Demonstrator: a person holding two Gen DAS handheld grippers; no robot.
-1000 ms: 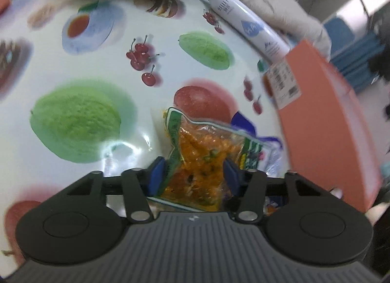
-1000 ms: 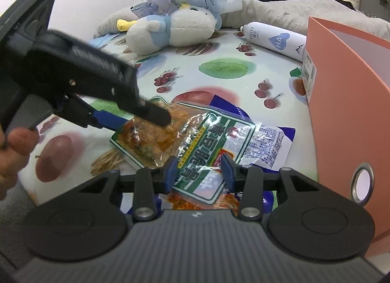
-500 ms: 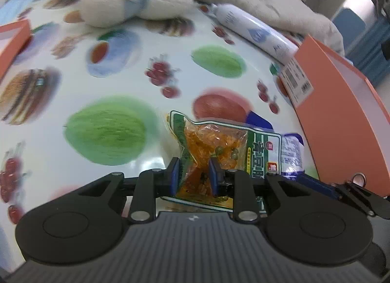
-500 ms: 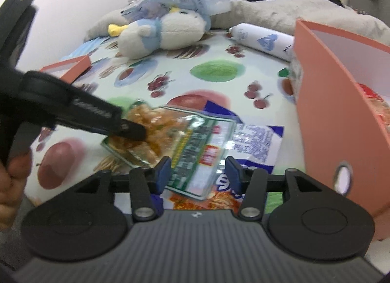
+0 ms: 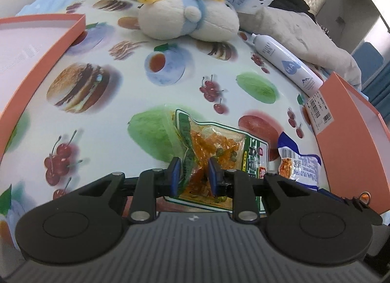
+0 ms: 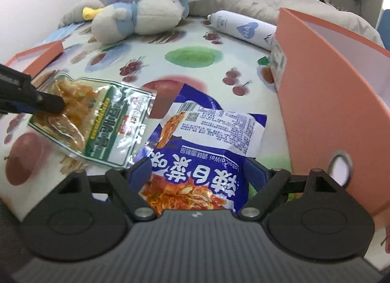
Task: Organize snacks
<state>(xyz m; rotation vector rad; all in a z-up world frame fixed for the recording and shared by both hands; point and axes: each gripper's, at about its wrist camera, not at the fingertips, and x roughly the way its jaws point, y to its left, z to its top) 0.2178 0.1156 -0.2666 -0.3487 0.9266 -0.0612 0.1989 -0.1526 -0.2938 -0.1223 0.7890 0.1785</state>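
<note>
My left gripper (image 5: 192, 175) is shut on the near end of a green-edged clear snack bag (image 5: 219, 146) full of orange pieces, just above the fruit-print cloth. The right wrist view shows that bag (image 6: 104, 122) at the left, pinched by the left gripper's black fingers (image 6: 48, 105). A blue noodle packet (image 6: 207, 136) lies flat on the cloth, its near end between the jaws of my right gripper (image 6: 197, 171). Those jaws are opening and stand wide, with their pads off the packet. The left wrist view shows the blue packet (image 5: 297, 163) to the right of the bag.
A tall orange box (image 6: 329, 102) stands open at the right, close beside the blue packet. An orange lid (image 5: 36, 46) lies at the far left. A plush toy (image 5: 180, 20), a white bottle (image 5: 287, 66) and bedding crowd the back of the cloth.
My left gripper closed on the green bag and drew it to the left, off the blue packet. My right gripper's jaws spread wider around the uncovered packet.
</note>
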